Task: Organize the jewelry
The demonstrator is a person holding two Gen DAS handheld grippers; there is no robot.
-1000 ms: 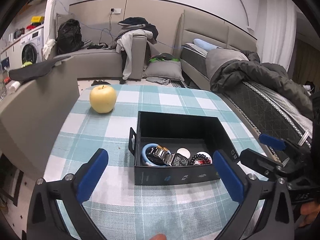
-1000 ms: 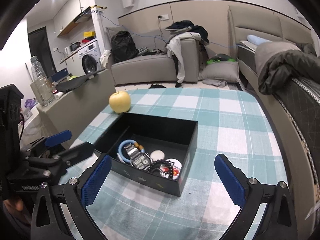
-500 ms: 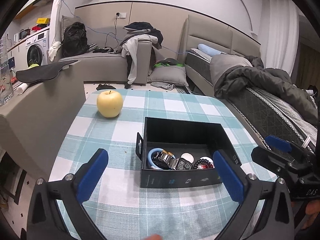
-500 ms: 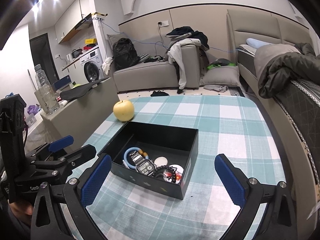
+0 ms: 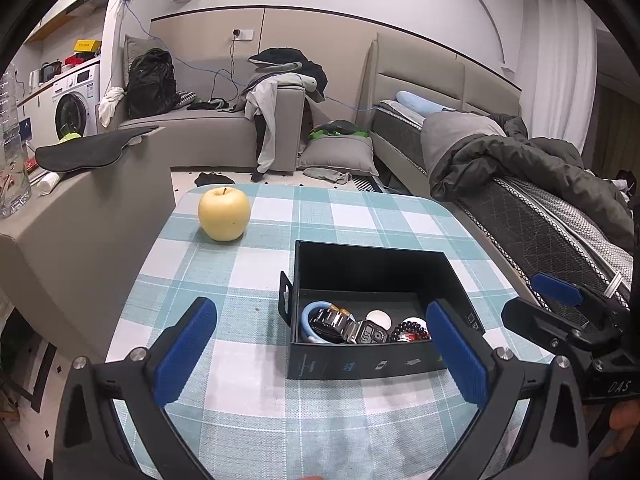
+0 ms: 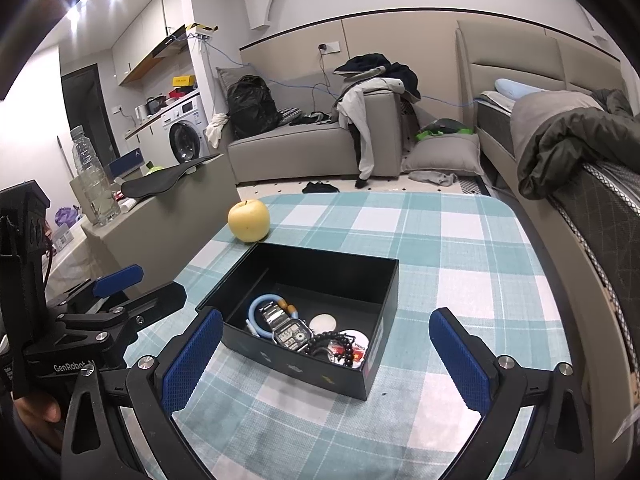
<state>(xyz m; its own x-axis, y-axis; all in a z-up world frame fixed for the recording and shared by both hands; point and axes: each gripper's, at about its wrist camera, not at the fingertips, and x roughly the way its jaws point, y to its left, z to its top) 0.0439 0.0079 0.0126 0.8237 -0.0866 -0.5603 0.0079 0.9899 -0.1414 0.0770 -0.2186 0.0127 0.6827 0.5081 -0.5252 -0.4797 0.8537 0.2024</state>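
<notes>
Two sets of tongs are held above the counter [image 5: 360, 208], both spread wide and empty: the left tongs [image 5: 320, 356] are seen in the left wrist view, the right tongs [image 6: 326, 356] in the right wrist view. Neither is touching anything.

A black box [image 6: 384, 276], open-topped, sits on the checked cloth. All the jewelry is gathered in its near end: a steel watch [image 6: 286, 330] with a metal link band, a light blue bracelet [image 6: 256, 312] with a few beads just beside it, a dark beaded bracelet [image 6: 332, 340], and two pale round pieces [image 6: 323, 323] whose kind cannot be told. The watch lies over part of the blue bracelet; the beaded bracelet touches the watch case. A yellow apple [image 5: 224, 214] stands apart, beyond the box.

Handling, as judged:
- Watch: heaviest item, rigid case, smooth and likely slippery metal. Best taken across the band near the case, not on the glass.
- Beaded bracelet: light, limp, expected to sag and roll; a pinch across one strand is advised.
- Blue bracelet: light, probably springy; to be gripped on the exposed arc away from the watch.
- Items overlap, so snagging is possible if one is lifted quickly.
</notes>
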